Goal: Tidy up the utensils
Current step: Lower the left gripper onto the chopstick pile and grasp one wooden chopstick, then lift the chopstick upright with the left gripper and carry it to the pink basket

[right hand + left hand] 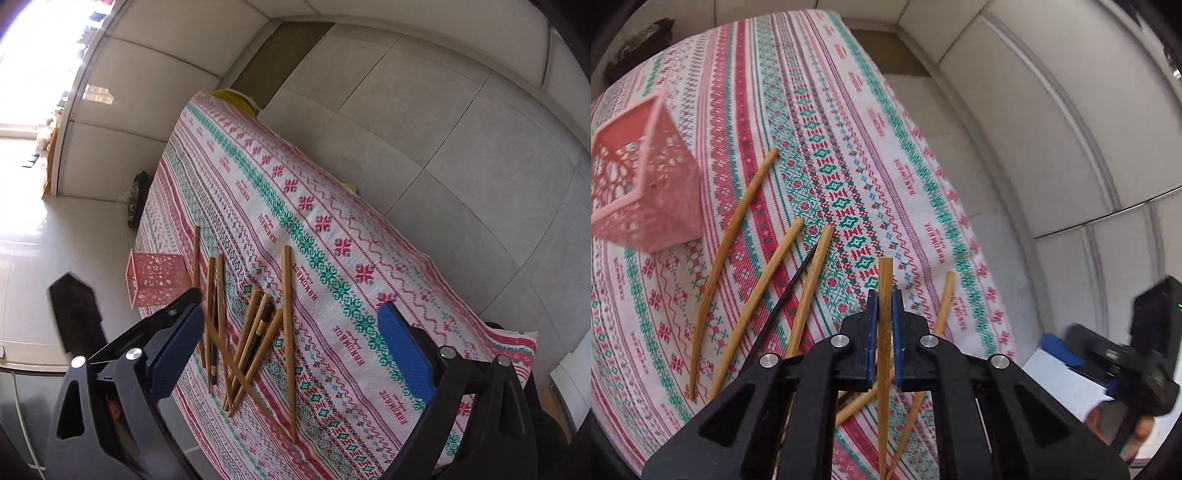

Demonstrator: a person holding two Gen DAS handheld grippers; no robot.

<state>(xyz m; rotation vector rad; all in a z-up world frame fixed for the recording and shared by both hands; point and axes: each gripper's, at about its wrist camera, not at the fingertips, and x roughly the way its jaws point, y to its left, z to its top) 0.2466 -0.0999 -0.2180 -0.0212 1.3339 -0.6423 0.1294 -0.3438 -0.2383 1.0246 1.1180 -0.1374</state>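
Tablecloth (332, 221): 1 pink basket (155, 278)

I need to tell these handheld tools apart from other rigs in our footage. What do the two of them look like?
Both look alike. The left tool and right tool have matte black plastic linkage arms with triangular cut-outs, round silver pivot pins, and flat blue textured finger pads. In the left wrist view the right tool's black body shows a small green light. No cables or lettering can be made out.
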